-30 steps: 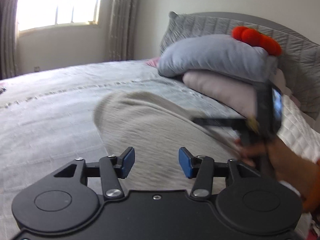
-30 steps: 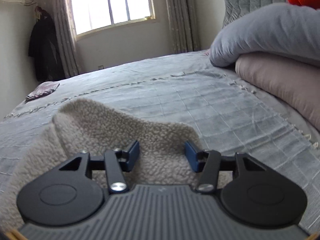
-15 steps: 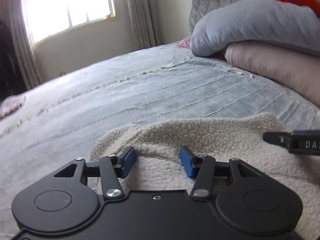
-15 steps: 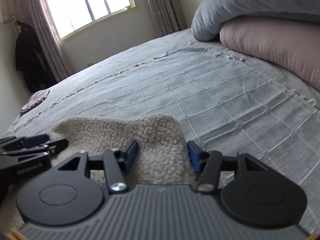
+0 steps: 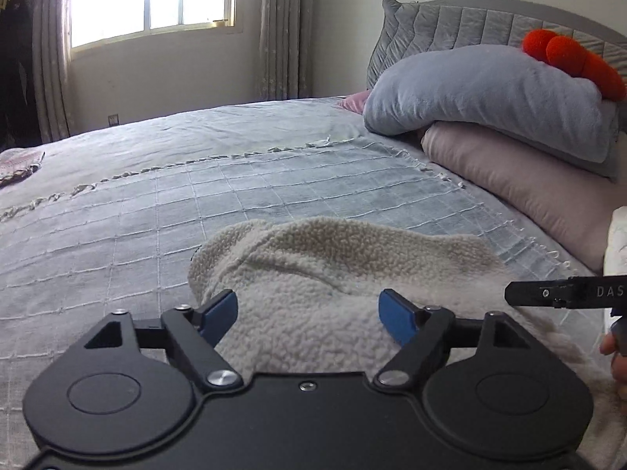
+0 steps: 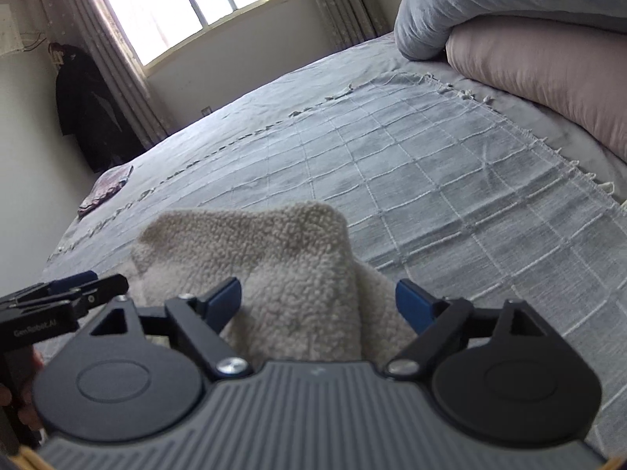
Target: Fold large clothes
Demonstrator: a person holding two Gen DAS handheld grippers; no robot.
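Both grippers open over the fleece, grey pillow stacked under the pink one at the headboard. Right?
Stacking is reversed: the grey pillow lies on top of the pink pillow, clear in the left wrist view. Left gripper and right gripper are both open over the fleece garment.

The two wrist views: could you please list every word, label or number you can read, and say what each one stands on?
"DAS": white letters on the black body of the right gripper at the right edge of the left wrist view; the frame cuts the rest off.
"GenRobot.AI": faint, slightly blurred print on the black body of the left gripper in the right wrist view.
No other text shows.
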